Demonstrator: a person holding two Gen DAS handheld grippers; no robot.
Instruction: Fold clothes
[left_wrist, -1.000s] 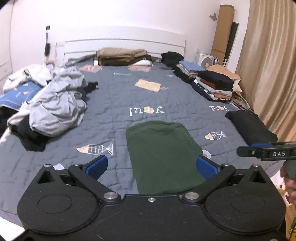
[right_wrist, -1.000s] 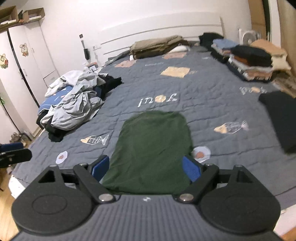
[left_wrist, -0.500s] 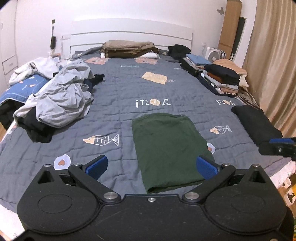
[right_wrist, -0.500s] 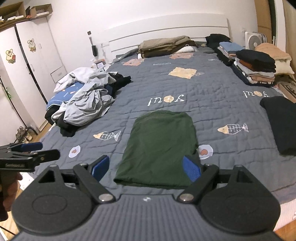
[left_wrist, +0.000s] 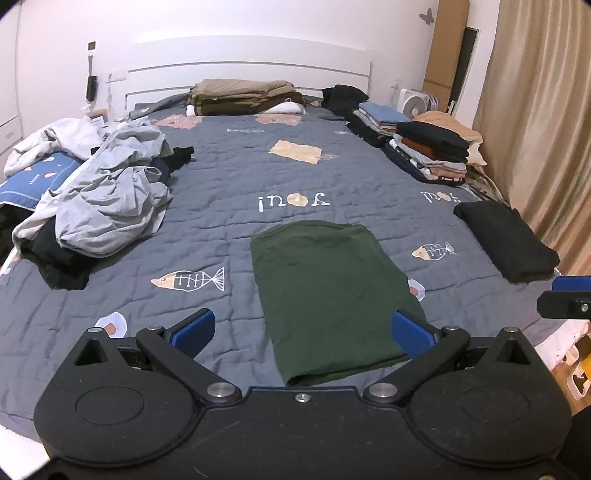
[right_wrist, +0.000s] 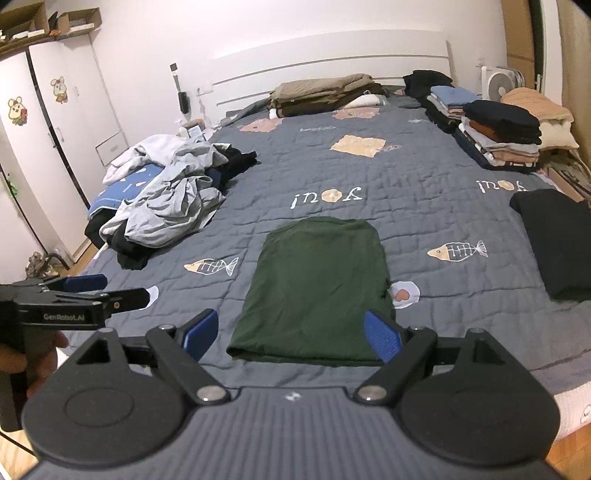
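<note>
Dark green folded cotton garment (left_wrist: 332, 291) flat on grey quilted bedspread (left_wrist: 229, 221), near foot edge. Left gripper (left_wrist: 301, 328) wide, empty; right gripper (right_wrist: 291, 332) wide, empty, both above bed edge. Risk: one-sided pinch of top layer unfolds bundle, slides off edge.

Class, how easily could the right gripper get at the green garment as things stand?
Probably easily: the right gripper is open and empty, and the green garment lies flat just ahead with nothing between them.

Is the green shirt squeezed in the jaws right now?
No, the green shirt lies flat on the bed, and the right gripper has its jaws wide apart above it, touching nothing.
</note>
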